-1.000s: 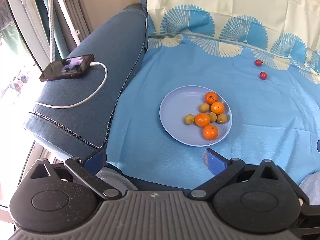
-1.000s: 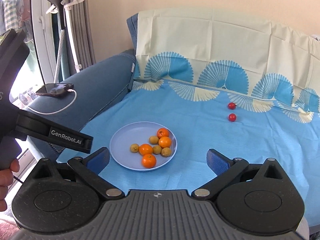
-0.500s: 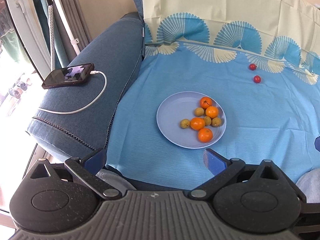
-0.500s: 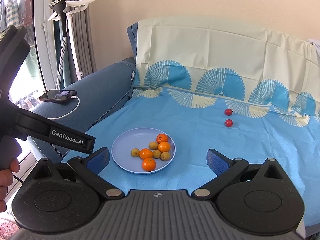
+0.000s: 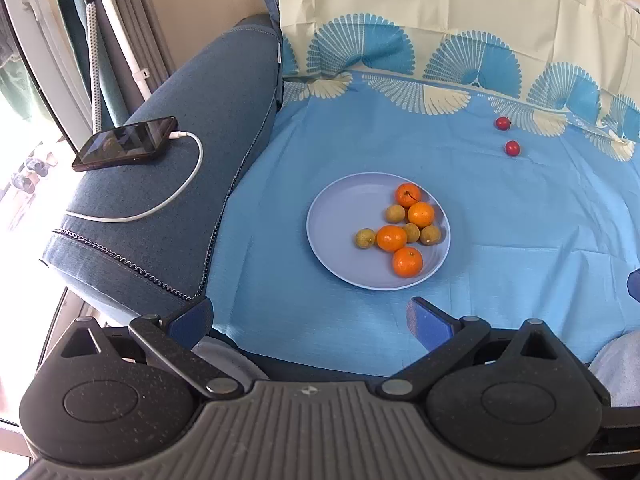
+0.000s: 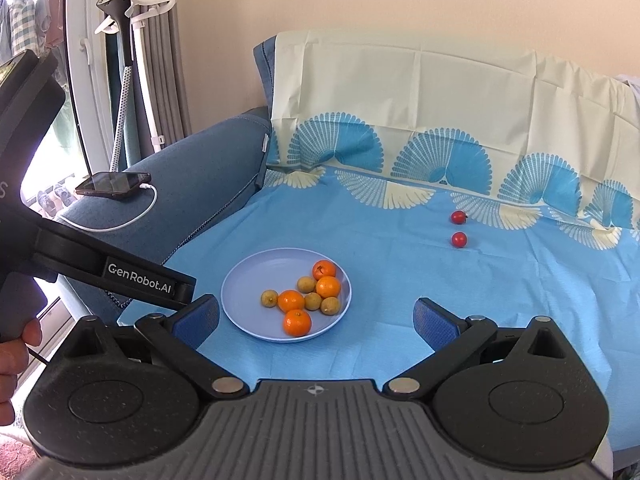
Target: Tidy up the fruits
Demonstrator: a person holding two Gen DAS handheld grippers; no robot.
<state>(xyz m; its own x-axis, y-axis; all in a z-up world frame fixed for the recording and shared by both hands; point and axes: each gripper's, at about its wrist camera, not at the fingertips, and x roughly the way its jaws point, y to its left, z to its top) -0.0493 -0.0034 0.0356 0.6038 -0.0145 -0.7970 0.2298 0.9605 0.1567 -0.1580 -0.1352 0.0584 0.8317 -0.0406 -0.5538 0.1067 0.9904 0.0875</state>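
A light blue plate (image 5: 344, 216) (image 6: 248, 288) lies on the blue sheet and holds several small oranges (image 5: 391, 237) (image 6: 291, 301) and several yellow-green round fruits (image 5: 365, 237) (image 6: 269, 298). Two small red fruits (image 5: 512, 148) (image 6: 459, 239) lie on the sheet at the far right, apart from the plate. My left gripper (image 5: 310, 316) is open and empty, near the sofa's front edge, short of the plate. My right gripper (image 6: 316, 318) is open and empty, just in front of the plate. The left gripper's body (image 6: 140, 280) shows at the left of the right wrist view.
A blue sofa armrest (image 5: 192, 128) at the left bears a black phone (image 5: 124, 144) on a white charging cable (image 5: 176, 196). A patterned cream and blue sheet (image 6: 420, 92) covers the backrest. A garment steamer stand (image 6: 128, 80) and curtains stand by the window at the left.
Both grippers have drawn back and tilted up a little, so the plate sits lower and smaller in each view. No fruit has moved. Both grippers stay open.
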